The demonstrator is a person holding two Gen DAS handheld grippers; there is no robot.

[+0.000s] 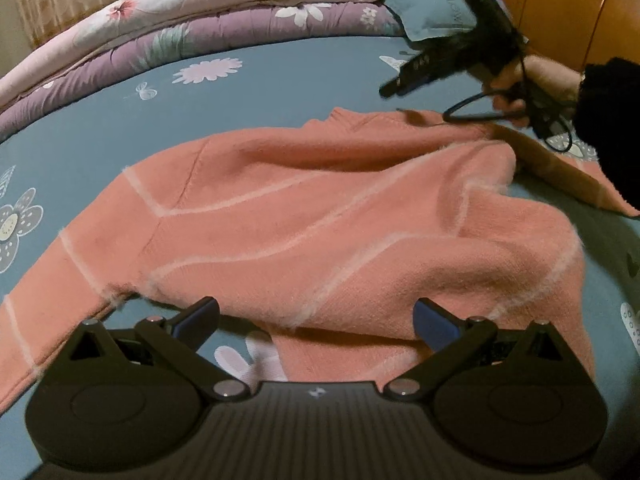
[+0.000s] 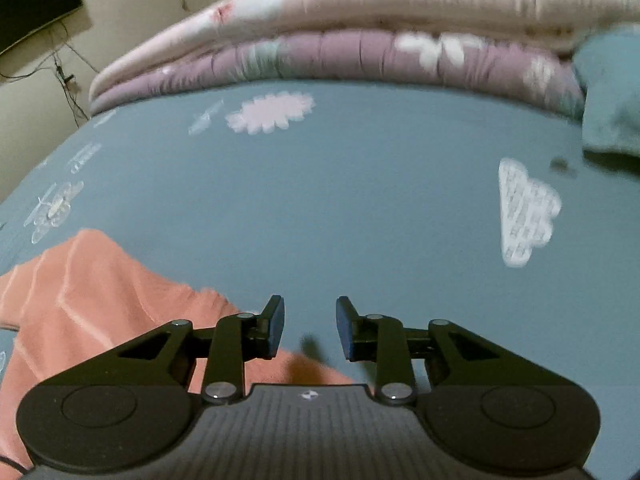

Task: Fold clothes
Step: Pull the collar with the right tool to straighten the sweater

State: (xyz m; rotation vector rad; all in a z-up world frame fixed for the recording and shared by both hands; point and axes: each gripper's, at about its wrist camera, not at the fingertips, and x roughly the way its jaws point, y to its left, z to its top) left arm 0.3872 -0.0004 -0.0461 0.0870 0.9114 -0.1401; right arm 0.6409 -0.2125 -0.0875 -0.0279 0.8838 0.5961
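Over the sweater (image 1: 320,208), left hand-held gripper (image 1: 316,320) gapes wide; right (image 2: 310,330) narrow, empty.

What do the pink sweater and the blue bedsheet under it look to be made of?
Pink sweater: looks like soft fuzzy knit, maybe wool or acrylic; matte, with hairy edges and paler fluffy stripes. Blue bedsheet: smooth thin woven fabric, probably cotton; matte, flat printed flowers.
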